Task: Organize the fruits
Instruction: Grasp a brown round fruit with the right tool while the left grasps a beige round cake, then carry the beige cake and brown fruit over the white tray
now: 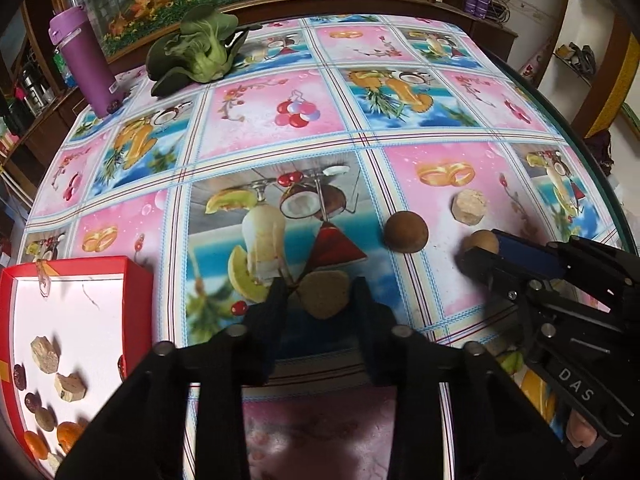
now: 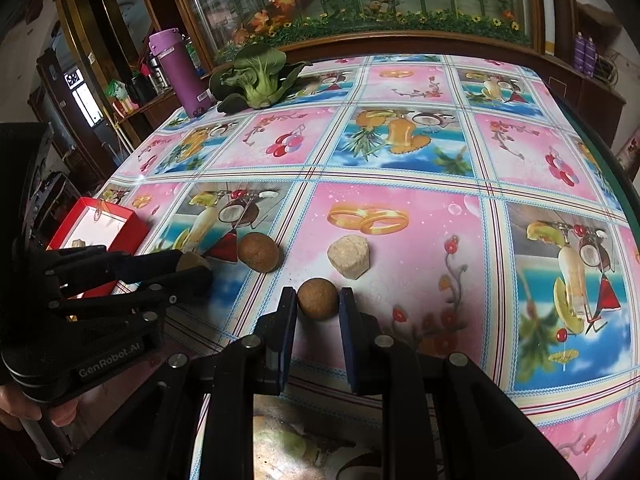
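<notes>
My left gripper (image 1: 320,284) is shut on a flat tan fruit piece (image 1: 325,297) low over the patterned tablecloth; the right wrist view shows the same grip (image 2: 194,266). My right gripper (image 2: 318,294) is shut on a small round brown fruit (image 2: 317,300), also seen from the left wrist view (image 1: 482,242). A larger brown round fruit (image 1: 406,232) and a beige chunk (image 1: 469,206) lie loose on the cloth between and beyond the two grippers. A red box (image 1: 140,276) with a white floor stands at the left and holds several fruit pieces.
A purple bottle (image 1: 86,64) and a green leafy vegetable (image 1: 200,54) stand at the table's far left. The table's glass edge (image 1: 580,128) curves down the right side. A wooden cabinet with a flowered glass panel runs behind. A hand (image 2: 24,412) holds the left gripper.
</notes>
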Action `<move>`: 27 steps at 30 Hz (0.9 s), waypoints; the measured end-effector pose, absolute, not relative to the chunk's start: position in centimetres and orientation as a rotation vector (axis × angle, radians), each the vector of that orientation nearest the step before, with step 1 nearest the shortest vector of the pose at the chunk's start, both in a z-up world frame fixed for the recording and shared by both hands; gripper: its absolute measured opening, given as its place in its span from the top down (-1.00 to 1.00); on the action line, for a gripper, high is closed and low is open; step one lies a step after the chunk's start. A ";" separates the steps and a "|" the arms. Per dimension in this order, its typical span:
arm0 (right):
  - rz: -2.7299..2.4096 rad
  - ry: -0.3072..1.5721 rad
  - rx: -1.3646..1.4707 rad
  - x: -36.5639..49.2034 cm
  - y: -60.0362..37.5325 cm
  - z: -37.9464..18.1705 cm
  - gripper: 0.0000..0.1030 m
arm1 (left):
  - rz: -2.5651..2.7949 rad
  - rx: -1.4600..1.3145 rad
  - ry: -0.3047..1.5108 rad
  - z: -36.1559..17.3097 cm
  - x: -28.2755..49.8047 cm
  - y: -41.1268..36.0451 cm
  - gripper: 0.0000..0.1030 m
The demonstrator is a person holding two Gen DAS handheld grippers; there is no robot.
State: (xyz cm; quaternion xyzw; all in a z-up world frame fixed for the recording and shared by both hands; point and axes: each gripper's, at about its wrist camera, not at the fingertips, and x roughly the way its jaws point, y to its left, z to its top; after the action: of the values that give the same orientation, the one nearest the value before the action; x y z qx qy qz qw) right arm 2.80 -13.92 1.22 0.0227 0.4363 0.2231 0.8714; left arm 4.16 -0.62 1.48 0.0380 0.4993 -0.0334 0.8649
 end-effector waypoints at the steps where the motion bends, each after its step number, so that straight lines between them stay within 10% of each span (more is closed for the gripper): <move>1: 0.466 0.912 0.050 2.8 -14.0 1.2 0.61 | -0.071 0.074 1.044 1.5 4.1 -0.5 0.45; 27: 0.735 0.826 0.089 -3.0 -1.8 6.3 0.62 | 0.096 -0.036 0.820 8.1 -8.4 9.2 0.46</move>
State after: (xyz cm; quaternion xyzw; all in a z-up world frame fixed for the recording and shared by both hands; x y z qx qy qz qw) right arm -2.97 -1.78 6.28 0.0421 0.3922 0.3488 0.8501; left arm -8.42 9.21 8.14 -0.0176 0.3983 0.0466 0.9159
